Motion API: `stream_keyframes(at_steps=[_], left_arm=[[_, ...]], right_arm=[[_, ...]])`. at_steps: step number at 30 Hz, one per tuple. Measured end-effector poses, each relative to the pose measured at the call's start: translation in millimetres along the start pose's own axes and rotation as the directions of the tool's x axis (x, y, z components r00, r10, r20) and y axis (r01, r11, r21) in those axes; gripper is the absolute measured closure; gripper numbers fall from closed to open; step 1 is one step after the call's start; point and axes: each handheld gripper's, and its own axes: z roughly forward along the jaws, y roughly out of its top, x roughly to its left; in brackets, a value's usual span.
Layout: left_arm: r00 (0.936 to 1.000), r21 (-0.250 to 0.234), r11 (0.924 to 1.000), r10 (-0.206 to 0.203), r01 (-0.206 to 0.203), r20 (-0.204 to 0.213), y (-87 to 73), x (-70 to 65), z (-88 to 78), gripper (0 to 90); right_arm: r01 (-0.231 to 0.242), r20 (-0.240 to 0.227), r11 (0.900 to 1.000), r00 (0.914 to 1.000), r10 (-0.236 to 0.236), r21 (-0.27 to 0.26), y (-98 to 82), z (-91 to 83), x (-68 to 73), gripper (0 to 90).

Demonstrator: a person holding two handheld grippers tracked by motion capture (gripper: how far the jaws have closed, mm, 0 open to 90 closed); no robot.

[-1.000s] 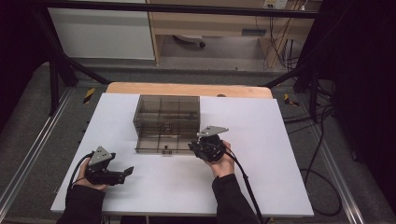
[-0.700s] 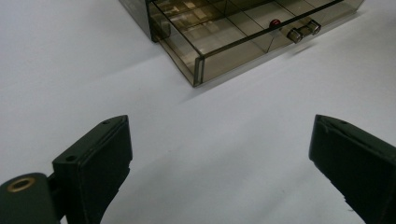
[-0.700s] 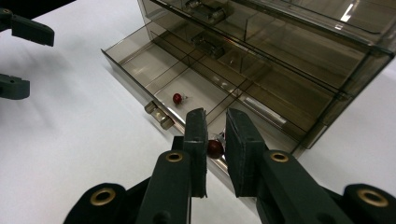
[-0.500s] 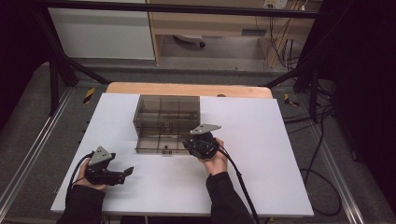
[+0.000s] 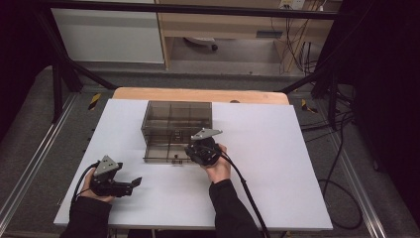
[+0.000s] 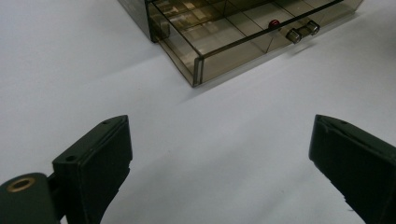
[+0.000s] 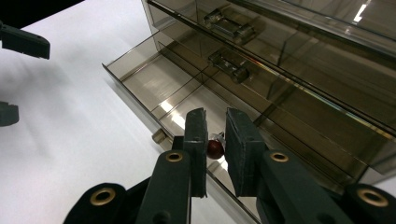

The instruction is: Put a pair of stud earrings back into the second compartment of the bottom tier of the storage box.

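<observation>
The right gripper clamped one small red bead over the one open drawer; the left gripper gaped.

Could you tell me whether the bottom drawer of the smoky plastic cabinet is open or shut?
Open: the bottom drawer juts from the smoky translucent plastic cabinet, its compartments exposed.
</observation>
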Motion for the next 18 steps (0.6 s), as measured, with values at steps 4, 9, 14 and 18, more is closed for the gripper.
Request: stream_keyframes(at_steps=[4,9,14,18], left_arm=[[1.0000,0.000,1.0000,0.002,-0.002,0.001,0.1,-0.2,0.1,6.3],[1.0000,0.000,1.0000,0.004,-0.004,0.002,0.1,-0.6,0.0,6.3],[1.0000,0.001,1.0000,0.005,-0.005,0.002,0.2,-0.1,-0.4,6.3],[1.0000,0.000,1.0000,0.004,-0.004,0.002,0.3,-0.2,-0.5,6.3]], right_arm=[[0.000,-0.004,1.000,1.0000,0.000,0.009,1.7,7.4,2.3,79.3],[-0.002,0.001,1.000,1.0000,0.002,0.019,2.2,15.9,3.7,79.3],[-0.014,-0.002,1.000,0.9999,0.014,0.026,0.5,26.9,4.8,79.3],[-0.020,0.001,0.999,0.9998,0.020,0.036,-1.8,33.9,5.3,79.2]])
